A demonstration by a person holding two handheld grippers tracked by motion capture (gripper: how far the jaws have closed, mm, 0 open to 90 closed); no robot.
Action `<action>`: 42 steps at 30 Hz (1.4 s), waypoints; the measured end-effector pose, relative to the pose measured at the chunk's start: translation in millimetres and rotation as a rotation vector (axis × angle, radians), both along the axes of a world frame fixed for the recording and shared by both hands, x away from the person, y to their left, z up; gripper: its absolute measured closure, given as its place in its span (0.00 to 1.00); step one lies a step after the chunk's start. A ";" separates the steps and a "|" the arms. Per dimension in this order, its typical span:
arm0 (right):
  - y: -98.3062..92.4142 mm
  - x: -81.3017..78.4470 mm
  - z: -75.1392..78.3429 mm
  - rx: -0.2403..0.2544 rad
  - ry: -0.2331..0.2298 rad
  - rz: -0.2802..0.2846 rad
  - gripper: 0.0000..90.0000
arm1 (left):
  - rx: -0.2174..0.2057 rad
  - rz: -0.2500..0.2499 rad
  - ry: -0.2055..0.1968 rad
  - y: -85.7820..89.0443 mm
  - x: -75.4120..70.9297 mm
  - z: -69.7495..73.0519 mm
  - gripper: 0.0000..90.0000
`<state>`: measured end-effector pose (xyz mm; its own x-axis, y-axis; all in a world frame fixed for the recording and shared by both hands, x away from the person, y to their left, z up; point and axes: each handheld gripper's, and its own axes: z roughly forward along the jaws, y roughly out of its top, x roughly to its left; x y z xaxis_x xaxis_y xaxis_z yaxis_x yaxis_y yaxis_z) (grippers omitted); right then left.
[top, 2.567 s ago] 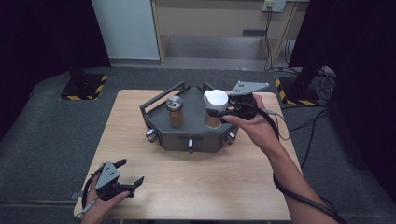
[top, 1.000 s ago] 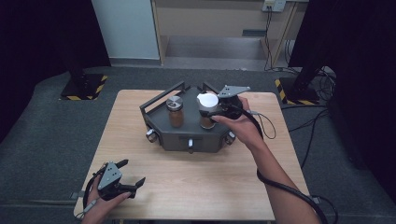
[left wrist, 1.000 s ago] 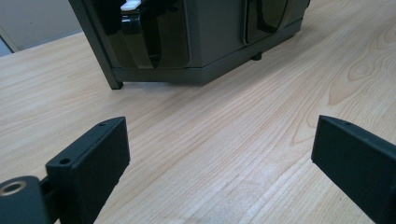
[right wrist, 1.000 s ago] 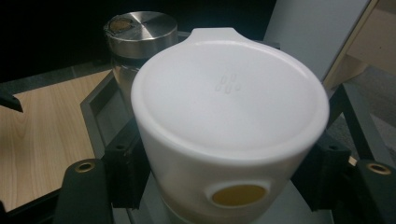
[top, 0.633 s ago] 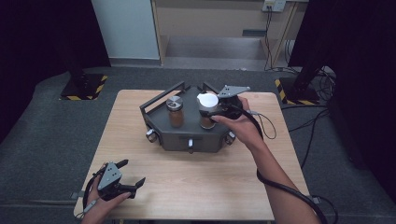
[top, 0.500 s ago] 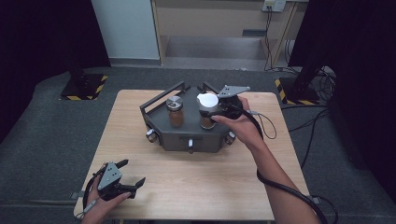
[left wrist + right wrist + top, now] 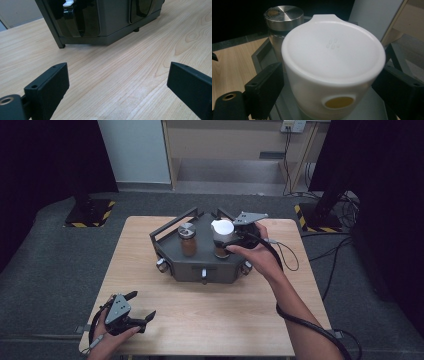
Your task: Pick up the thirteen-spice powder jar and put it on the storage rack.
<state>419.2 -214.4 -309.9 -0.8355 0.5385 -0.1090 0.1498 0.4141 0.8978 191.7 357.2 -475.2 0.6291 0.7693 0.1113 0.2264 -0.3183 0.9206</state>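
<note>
In the high view, the right gripper (image 7: 229, 240) is at the white-lidded jar (image 7: 222, 238), which stands in the dark holder (image 7: 202, 252) on the bench (image 7: 225, 310); placing seems done. In the left gripper view, the left gripper (image 7: 117, 87) is spread and empty. In the right gripper view, the jaws have just been opening, with the jar between them; pulling away is left.
</note>
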 end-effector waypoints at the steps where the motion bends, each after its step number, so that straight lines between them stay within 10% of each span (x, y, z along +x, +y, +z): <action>1: -0.8 -0.5 0.1 0.004 0.005 -0.004 0.10 | 0.000 0.000 0.000 0.0 0.0 0.0 0.04; 28: -27.1 -30.2 0.6 0.000 -0.016 -0.022 0.06 | 0.004 -0.003 0.012 -2.8 0.9 0.4 0.03; 42: -71.8 -77.1 -24.8 0.054 -0.026 -0.068 0.06 | 0.018 -0.016 0.023 -12.5 2.0 0.7 0.03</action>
